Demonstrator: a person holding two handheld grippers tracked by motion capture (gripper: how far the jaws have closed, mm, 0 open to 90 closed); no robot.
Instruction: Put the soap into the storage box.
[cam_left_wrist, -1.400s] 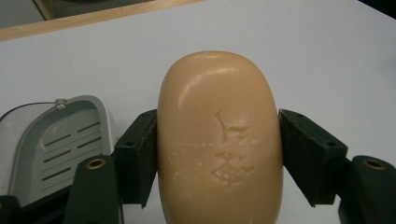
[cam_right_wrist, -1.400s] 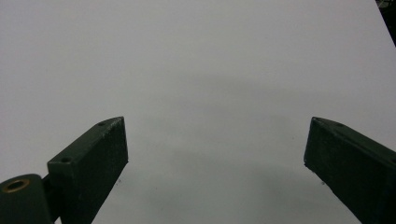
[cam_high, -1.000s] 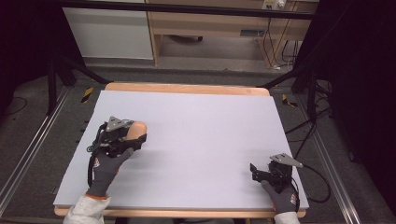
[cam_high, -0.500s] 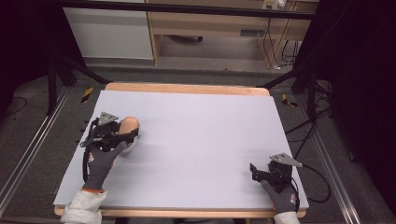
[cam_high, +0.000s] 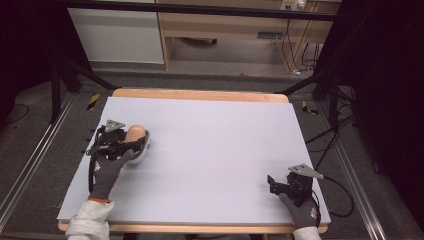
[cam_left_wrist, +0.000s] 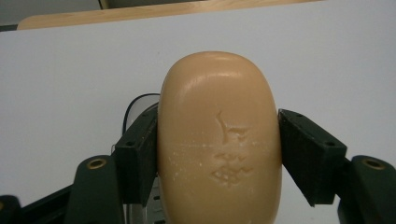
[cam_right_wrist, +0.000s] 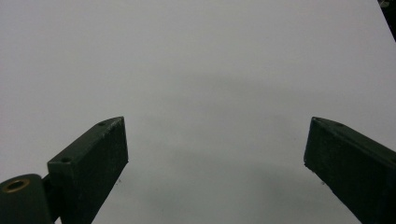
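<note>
Two grippers are at work over the pale grey surface (cam_high: 210, 150), and they are plainly doing different jobs. The left gripper (cam_high: 131, 145), held in a grey-gloved hand (cam_high: 107, 170) near the left edge of the surface, has its black fingers (cam_left_wrist: 140, 158) pressed against the two long sides of a smooth, tan, oval bar of soap (cam_left_wrist: 219, 140) with a faint stamped mark on its face. Gripping across the narrower width looks deliberate: it gives the flat pads the most contact on a rounded, probably slippery object, with the bar standing out forward between them. Beneath the bar a small, pale, rounded dish or holder with slots (cam_left_wrist: 154, 205) shows partly; whether the soap rests in it or is lifted just clear of it cannot be told from these views. In the high view that pale object (cam_high: 142, 150) sits just under the soap, at the left side of the surface. The right gripper (cam_high: 280, 186) lies low near the front right corner, well apart from the soap, its fingers (cam_right_wrist: 93, 163) spread wide with only bare surface between them, which suggests it is parked out of the way and ready rather than engaged.
</note>
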